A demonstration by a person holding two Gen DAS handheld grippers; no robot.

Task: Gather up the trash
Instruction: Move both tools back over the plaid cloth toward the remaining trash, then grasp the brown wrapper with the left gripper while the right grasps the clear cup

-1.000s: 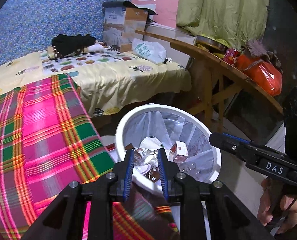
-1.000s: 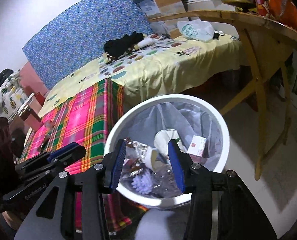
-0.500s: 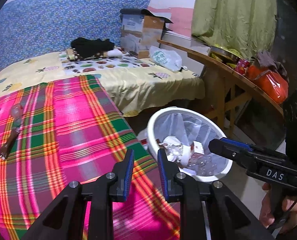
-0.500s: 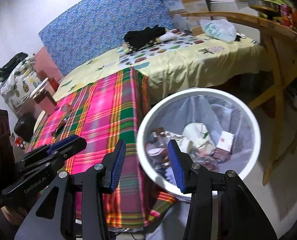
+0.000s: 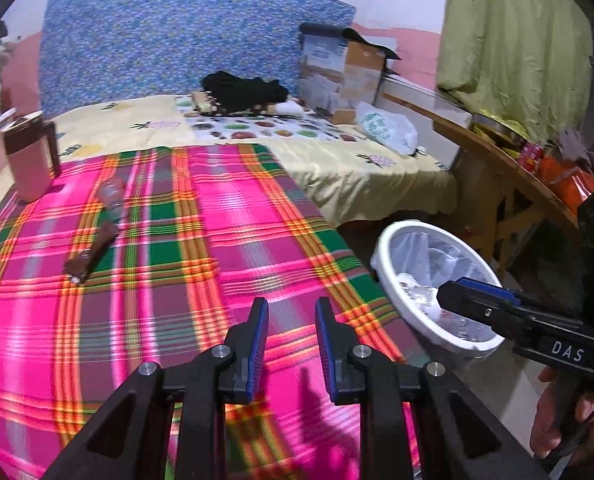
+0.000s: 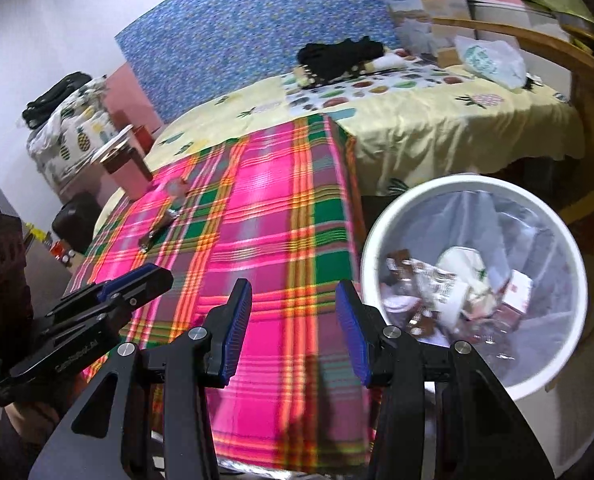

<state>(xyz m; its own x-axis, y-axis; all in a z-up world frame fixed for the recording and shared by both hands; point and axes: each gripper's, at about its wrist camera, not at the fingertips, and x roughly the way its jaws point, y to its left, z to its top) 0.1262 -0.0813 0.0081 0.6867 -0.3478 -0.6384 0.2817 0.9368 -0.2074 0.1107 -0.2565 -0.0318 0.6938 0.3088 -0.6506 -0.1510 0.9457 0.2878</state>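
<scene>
hovering over plaid cloth [image 5: 201, 248]: left tool [image 5: 291, 334] open, empty; right tool [image 6: 293, 322] open, empty, beside bin [image 6: 473, 188].

My fingers [image 5: 257, 344] are matt black plastic with ribbed blue pads and bright metal pins. Under them the plaid cloth [image 5: 201, 264] is woven, vivid and soft-looking; the bin [image 6: 373, 248] is smooth glossy white plastic with a thin translucent liner [image 6: 509, 220]. The table [image 5: 497, 168] is bare wood, the box [image 5: 357, 72] plain matt cardboard, the wrapper [image 5: 93, 254] glossy brown.
</scene>
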